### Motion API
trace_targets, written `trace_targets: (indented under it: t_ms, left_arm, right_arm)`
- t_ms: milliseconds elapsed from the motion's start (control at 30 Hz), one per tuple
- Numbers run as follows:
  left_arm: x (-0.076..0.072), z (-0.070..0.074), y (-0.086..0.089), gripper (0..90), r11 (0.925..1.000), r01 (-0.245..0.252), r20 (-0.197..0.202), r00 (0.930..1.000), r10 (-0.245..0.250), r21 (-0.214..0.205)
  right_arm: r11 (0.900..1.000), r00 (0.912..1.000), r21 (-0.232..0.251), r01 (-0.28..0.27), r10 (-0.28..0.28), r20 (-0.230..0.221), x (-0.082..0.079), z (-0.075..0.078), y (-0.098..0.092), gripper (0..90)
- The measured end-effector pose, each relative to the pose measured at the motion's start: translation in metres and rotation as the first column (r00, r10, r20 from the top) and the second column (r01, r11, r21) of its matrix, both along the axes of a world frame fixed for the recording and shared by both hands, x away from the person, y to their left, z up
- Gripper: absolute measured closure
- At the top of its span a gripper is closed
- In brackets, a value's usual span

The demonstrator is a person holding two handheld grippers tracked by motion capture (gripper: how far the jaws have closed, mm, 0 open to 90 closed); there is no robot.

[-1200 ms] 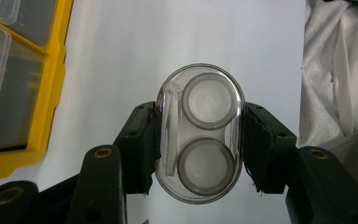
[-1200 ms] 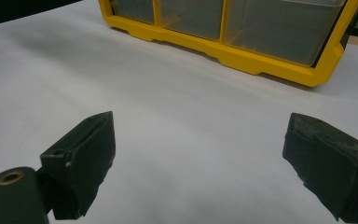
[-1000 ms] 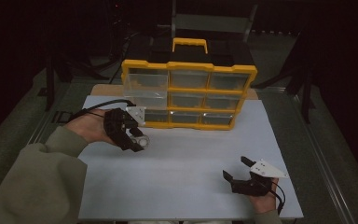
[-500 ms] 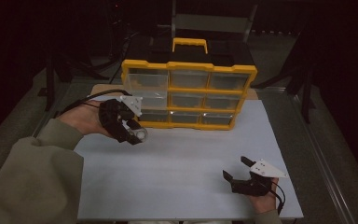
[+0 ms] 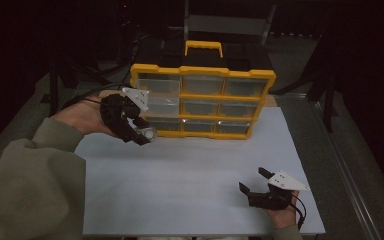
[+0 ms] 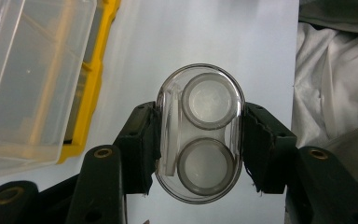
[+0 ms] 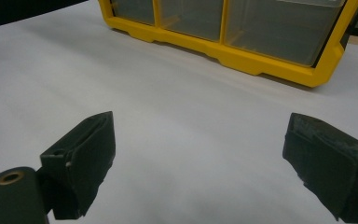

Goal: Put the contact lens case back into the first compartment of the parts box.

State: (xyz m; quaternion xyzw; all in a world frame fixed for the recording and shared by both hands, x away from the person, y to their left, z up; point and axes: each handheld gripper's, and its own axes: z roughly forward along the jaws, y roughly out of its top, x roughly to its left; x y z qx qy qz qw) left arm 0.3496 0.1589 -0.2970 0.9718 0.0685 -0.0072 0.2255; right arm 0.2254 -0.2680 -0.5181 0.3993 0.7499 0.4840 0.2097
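The left tongs (image 5: pixel 141 131) are seen pinching a clear oval case (image 6: pixel 199 133) across its narrow sides, both pads pressed against its walls; in the left gripper view two round rings are visible inside the case, one above the other, though what they are cannot be made out through the plastic. In the high view the case (image 5: pixel 147 133) is held in the air above the white surface (image 5: pixel 190 175), just in front of the lower left corner of the yellow organiser (image 5: pixel 202 102); it touches neither the surface nor the organiser as far as can be judged. A clear drawer (image 6: pixel 28 79) is seen drawn out from the organiser's left column in the left gripper view, close beside the held case. The left hand (image 5: pixel 82 117) enters from the left with an olive sleeve (image 5: pixel 30 185) behind it.

The right tongs (image 5: pixel 257 187) are held low over the near right part of the surface, well apart from the case and the organiser; the jaws are spread wide with nothing between them, as confirmed in the right gripper view, where bare white surface lies between the two pads (image 7: pixel 81 158). The organiser stands at the far edge of the surface, its yellow carry handle (image 5: pixel 203 47) on top; its front is divided into rows of clear drawers.
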Motion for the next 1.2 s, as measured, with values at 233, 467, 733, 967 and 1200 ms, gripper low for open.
trace_targets:
  t_ms: [233,467,733,967,1200]
  left_arm:
    - [0.003,0.004,-0.001,49.9,1.0,0.003,-0.003,1.0,-0.003,0.002]
    - [0.007,0.015,-0.005,49.9,0.9999,0.014,0.003,0.9999,-0.014,-0.002]
    - [0.01,0.028,-0.004,49.9,0.9998,0.018,0.006,0.9998,-0.018,-0.012]
    - [0.014,0.036,-0.006,49.9,0.9997,0.021,0.004,0.9998,-0.021,-0.011]
    - [0.018,0.048,-0.008,49.9,0.9997,0.021,0.009,0.9998,-0.02,-0.015]
  right_arm:
    - [1.0,1.0,0.009,0.001,-0.001,-0.002,0.001,-0.001,-0.002,9.7]
    - [0.9998,1.0,0.018,0.005,-0.005,-0.005,0.002,-0.001,-0.003,9.7]
    - [0.9994,0.9999,0.035,0.009,-0.008,-0.013,0.002,-0.001,-0.005,9.7]
    - [0.9993,0.9998,0.037,0.009,-0.009,-0.015,0.003,-0.001,-0.006,9.7]
    - [0.9992,0.9998,0.039,0.012,-0.011,-0.015,0.004,-0.001,-0.007,9.7]
